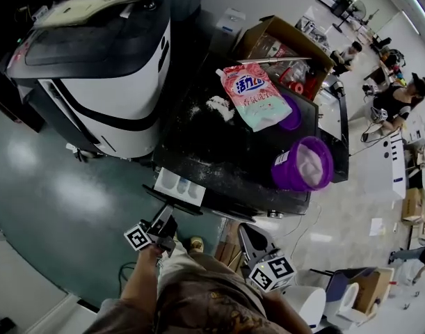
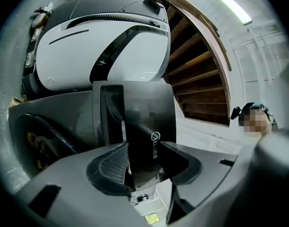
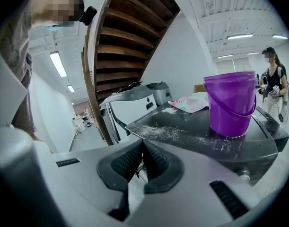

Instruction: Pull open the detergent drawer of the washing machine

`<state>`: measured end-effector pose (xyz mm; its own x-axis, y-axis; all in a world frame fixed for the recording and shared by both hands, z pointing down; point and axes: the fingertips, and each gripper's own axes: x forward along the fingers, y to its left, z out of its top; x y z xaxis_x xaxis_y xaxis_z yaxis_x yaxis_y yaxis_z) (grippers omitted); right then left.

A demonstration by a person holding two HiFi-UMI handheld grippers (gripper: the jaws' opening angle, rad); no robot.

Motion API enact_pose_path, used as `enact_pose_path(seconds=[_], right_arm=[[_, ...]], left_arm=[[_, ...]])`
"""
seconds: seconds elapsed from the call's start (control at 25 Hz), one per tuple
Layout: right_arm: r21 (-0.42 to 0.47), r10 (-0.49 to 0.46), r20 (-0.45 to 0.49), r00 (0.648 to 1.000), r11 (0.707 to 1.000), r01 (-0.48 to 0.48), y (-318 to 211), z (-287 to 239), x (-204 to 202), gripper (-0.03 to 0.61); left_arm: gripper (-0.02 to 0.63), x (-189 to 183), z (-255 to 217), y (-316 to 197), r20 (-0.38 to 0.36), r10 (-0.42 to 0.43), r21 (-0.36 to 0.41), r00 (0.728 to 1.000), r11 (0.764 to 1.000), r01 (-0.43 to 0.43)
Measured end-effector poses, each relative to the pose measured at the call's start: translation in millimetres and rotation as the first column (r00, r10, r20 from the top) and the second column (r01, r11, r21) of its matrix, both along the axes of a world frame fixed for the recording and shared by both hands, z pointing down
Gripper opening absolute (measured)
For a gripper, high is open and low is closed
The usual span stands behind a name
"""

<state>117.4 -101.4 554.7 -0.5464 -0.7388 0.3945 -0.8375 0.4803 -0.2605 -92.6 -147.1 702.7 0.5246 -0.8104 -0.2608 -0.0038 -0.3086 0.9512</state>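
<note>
The black washing machine stands in the middle of the head view. Its detergent drawer sticks out from the near left corner, white compartments showing. My left gripper reaches up to the drawer's front. In the left gripper view the dark drawer front with a logo stands between the jaws, and my left gripper is shut on it, pads against its two sides. My right gripper hangs lower right of the machine, apart from it. In its own view my right gripper is shut with nothing held.
On the machine's top stand a purple bucket, a pink detergent bag and spilled white powder. A large white and black machine stands left, a cardboard box behind. People work at tables on the right.
</note>
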Motion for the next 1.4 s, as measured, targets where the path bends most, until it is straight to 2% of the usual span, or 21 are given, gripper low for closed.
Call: enact_pose_path(seconds=[0.4, 0.92, 1.12, 1.4], right_arm=[[-0.006, -0.107, 0.003, 0.994, 0.994, 0.107, -4.7, 0.5, -25.2, 0.003], [-0.002, -0.236, 0.015, 0.972, 0.972, 0.236, -2.7, -1.4, -66.9, 0.003], [-0.002, -0.278, 0.011, 0.96, 0.961, 0.278, 0.0, -1.3, -80.4, 0.003], [-0.002, -0.323, 0.009, 0.946, 0.947, 0.323, 4.2, 0.6, -96.5, 0.003]], left_arm=[[0.204, -6.6, -2.5, 27.3, 0.018, -0.022, -0.001, 1.0, 1.0, 0.022], [0.187, -19.0, -3.0, 69.9, 0.062, -0.028, -0.013, 0.998, 1.0, 0.028], [0.192, -21.5, 2.7, 70.2, 0.142, -0.016, -0.052, 0.99, 0.998, 0.023], [0.212, -25.6, 11.0, 74.1, 0.181, 0.005, -0.101, 0.984, 0.995, 0.014]])
